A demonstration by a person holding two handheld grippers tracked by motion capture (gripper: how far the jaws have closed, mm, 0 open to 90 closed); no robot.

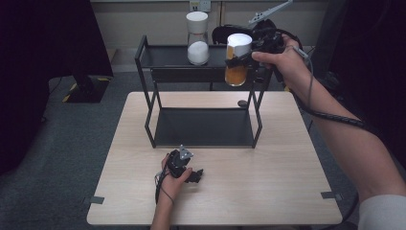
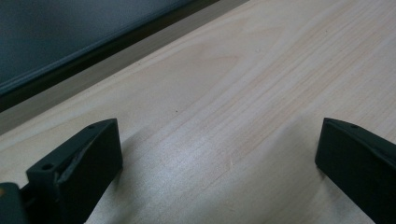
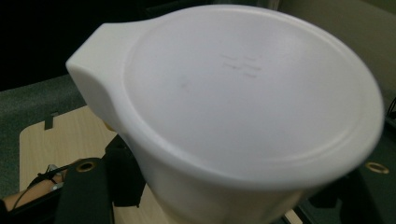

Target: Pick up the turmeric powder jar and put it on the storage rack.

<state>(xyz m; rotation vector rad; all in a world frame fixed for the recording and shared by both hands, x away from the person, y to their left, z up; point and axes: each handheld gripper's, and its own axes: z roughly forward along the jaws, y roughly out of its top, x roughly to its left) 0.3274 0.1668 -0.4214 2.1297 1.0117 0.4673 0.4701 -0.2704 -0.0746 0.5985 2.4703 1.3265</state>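
Right claw (image 1: 239, 60) grips a jar of orange liquid (image 1: 236, 72) with a white lid (image 3: 252, 93), holding it in the air at the right end of the black rack's top shelf (image 1: 167, 56), level with the shelf edge. The jar hangs upright and does not yet rest on anything, as far as the high view shows. A second jar with white contents (image 1: 197, 43) already stands on that shelf, well to the left. Judging from this, the carry is nearly done; setting the jar down beside its mate and letting go remain. Left claw (image 2: 215, 154) lies on the tabletop (image 1: 268, 167) with its jaws spread wide and nothing between them.
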